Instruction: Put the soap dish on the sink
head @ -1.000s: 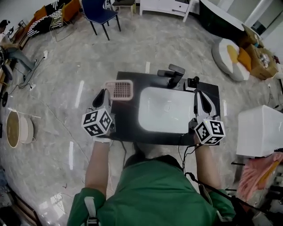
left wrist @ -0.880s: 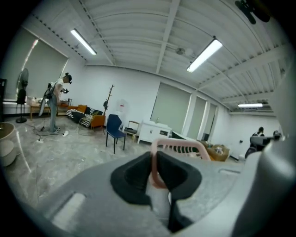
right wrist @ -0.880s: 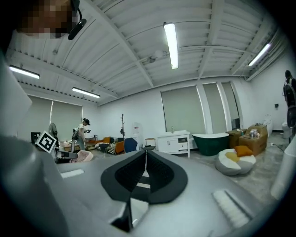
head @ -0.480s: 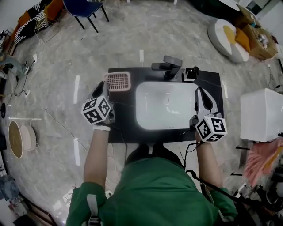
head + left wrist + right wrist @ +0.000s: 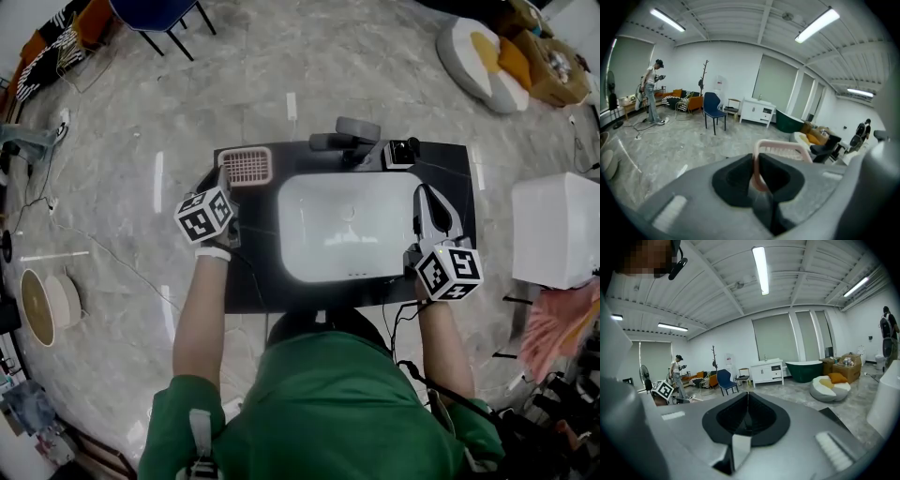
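Currently I am reading the left gripper (image 5: 223,184) as closed on the soap dish (image 5: 247,166). The left gripper view is showing the two jaws pressed together on the dish's thin pink rim (image 5: 757,169), at a near corner, with the rest of the dish reaching away beyond the tips. The right gripper (image 5: 427,199) is hovering over the right edge of the sink (image 5: 309,253). In its own view the jaws (image 5: 747,401) are meeting with nothing between them.

The dish is sitting over the back-left corner of the black countertop (image 5: 258,281), just left of the white basin and near the faucet (image 5: 345,141). I cannot tell whether it is resting on the counter or being held slightly clear of it.

On handling, I am judging the dish to be a light, stiff plastic tray with a gridded floor and a rounded rim, and not fragile. The rim looks narrow and smooth, so a corner pinch is likely giving it room to swivel or droop between the pads. I am rating the middle of a short side as the steadier hold, with the jaws well down over the rim. The low weight is suggesting that a moderate squeeze will do.
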`<state>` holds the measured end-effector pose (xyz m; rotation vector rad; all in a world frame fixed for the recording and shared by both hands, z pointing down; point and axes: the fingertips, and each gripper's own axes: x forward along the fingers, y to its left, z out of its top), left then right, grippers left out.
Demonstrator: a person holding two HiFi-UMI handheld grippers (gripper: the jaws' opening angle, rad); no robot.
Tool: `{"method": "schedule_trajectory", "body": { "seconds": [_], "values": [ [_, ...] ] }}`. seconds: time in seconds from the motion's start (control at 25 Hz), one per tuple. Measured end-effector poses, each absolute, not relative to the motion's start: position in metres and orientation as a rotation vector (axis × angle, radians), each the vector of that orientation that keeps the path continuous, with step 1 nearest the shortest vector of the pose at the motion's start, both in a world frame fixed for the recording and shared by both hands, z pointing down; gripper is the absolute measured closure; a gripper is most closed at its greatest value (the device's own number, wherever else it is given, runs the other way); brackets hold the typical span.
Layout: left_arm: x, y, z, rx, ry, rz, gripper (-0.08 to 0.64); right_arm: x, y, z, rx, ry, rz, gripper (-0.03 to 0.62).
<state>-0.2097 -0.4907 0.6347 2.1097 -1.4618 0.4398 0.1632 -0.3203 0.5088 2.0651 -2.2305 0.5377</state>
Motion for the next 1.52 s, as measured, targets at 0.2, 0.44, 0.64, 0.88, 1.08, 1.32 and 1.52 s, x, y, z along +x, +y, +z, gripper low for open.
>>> {"method": "schedule_trajectory", "body": {
  "seconds": [0.2, 0.44, 0.64, 0.88, 1.08, 1.32, 1.52],
  "values": [
    [-0.207, -0.51, 0.674, 2.051, -1.435, 0.499, 0.518, 0.171, -0.325, 0.522, 2.064, -2.184, 0.56, 0.584],
    [-0.205, -0.522, 0.718, 1.986, -1.408, 0.565, 0.518, 0.18, -0.332, 0.538, 2.063, -2.14, 0.587, 0.584],
    [-0.205, -0.528, 0.739, 1.946, -1.409, 0.632, 0.517, 0.183, -0.335, 0.541, 2.062, -2.115, 0.585, 0.584],
    [-0.209, -0.529, 0.753, 1.889, -1.441, 0.658, 0.514, 0.186, -0.336, 0.54, 2.066, -2.11, 0.571, 0.584],
    [-0.216, -0.529, 0.739, 1.912, -1.496, 0.639, 0.463, 0.184, -0.332, 0.536, 2.071, -2.12, 0.568, 0.584],
    [-0.222, -0.523, 0.696, 2.003, -1.561, 0.58, 0.463, 0.178, -0.334, 0.522, 2.064, -2.172, 0.541, 0.584],
    [-0.225, -0.508, 0.644, 2.082, -1.61, 0.509, 0.464, 0.167, -0.334, 0.505, 2.05, -2.239, 0.513, 0.584]
  ]
}}
